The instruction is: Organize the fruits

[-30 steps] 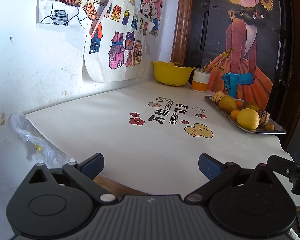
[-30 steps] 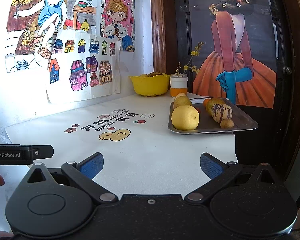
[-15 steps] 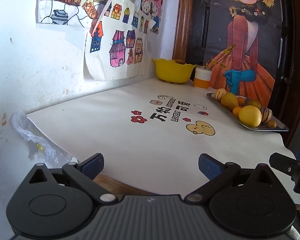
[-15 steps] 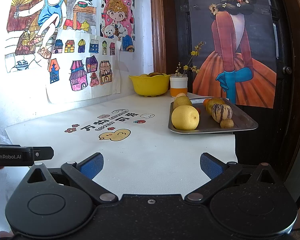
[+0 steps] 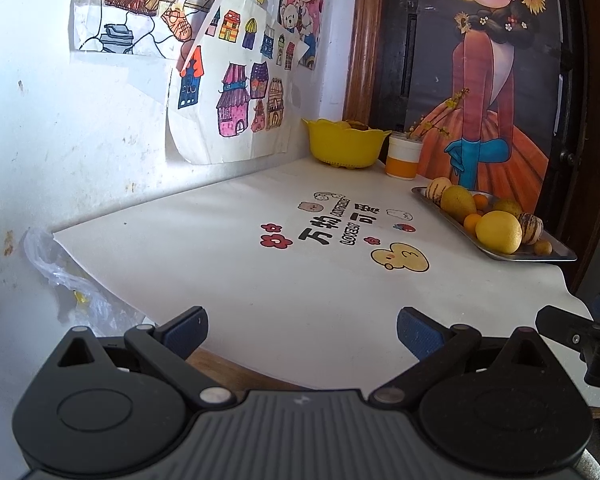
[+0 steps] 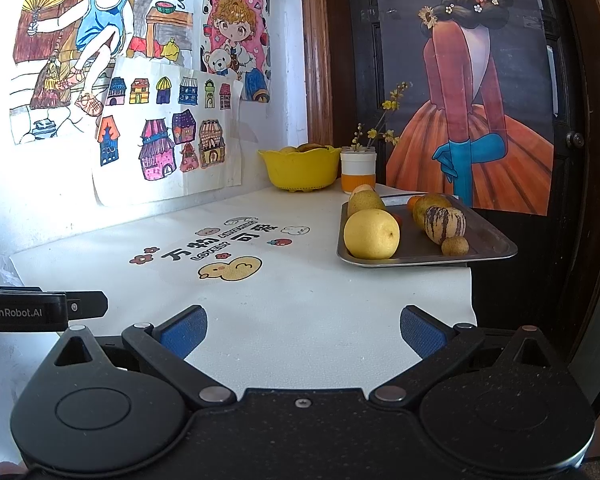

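Since a second ago the left gripper (image 5: 300, 330) has tipped slightly, so the tray sits lower and further right in its view; the right gripper (image 6: 302, 330) has barely shifted. Both hang just off the near edge of the table (image 6: 292, 304), jaws spread wide and holding nothing.

Beyond them lies the white cloth with a printed duck (image 6: 230, 269). At the right edge of the table rests a metal tray (image 6: 488, 246) holding the fruit: a large yellow pear (image 6: 371, 234) at its near left corner, a striped melon (image 6: 446, 224) beside it, and a small brown fruit (image 6: 455, 246) at the near rim, with more pears and small oranges behind. In the far corner stand a yellow bowl (image 6: 302, 170), already holding some fruit, and a white-and-orange cup (image 6: 358, 172).

The pear looks firm, fairly heavy and smooth-skinned, so it may slip or bruise; I would grasp it across its widest middle with gentle pressure.
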